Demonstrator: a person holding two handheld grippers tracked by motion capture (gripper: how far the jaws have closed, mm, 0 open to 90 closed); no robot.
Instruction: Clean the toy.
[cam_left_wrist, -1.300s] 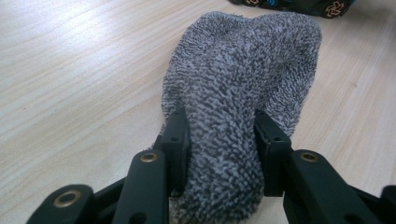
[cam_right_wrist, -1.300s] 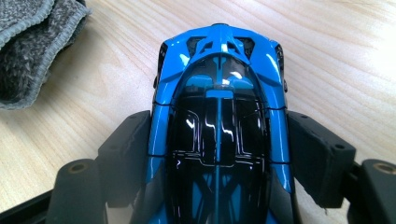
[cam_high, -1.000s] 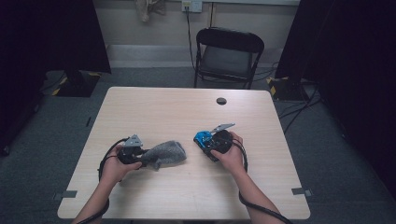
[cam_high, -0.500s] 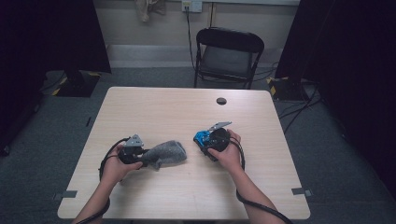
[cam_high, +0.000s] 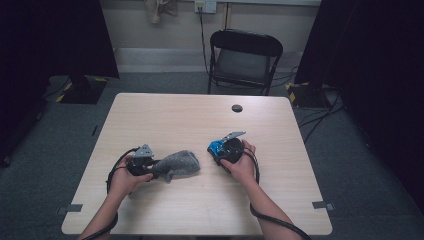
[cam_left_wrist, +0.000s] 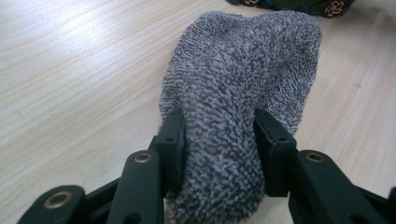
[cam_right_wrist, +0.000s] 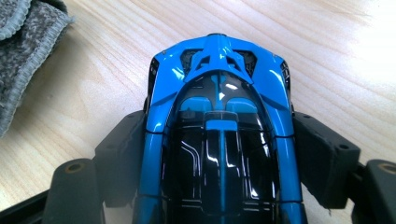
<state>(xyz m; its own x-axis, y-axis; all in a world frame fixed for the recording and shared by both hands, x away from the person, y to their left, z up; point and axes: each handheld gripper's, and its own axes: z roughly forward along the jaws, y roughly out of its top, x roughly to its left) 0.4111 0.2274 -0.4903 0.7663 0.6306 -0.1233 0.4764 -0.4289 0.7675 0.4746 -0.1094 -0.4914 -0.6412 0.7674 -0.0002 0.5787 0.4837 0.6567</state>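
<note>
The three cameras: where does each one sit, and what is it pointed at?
High view: above the table's near side, looking forward and down; both forearms, left gripper, right gripper.
Left gripper view: rides that gripper, looking along its jaws clamped on the grey sock.
Right gripper view: looks along its jaws around the blue toy car.
Shared: the sock's edge shows beside the car, and the car beyond the sock.

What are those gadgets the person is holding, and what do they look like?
Each hand holds a black handheld gripper. The left gripper has two black jaws with brass-coloured rivets; the right gripper has matte dark blocky pads. A grey three-cornered plate tops each, and a black cable trails back along bare forearms.
</note>
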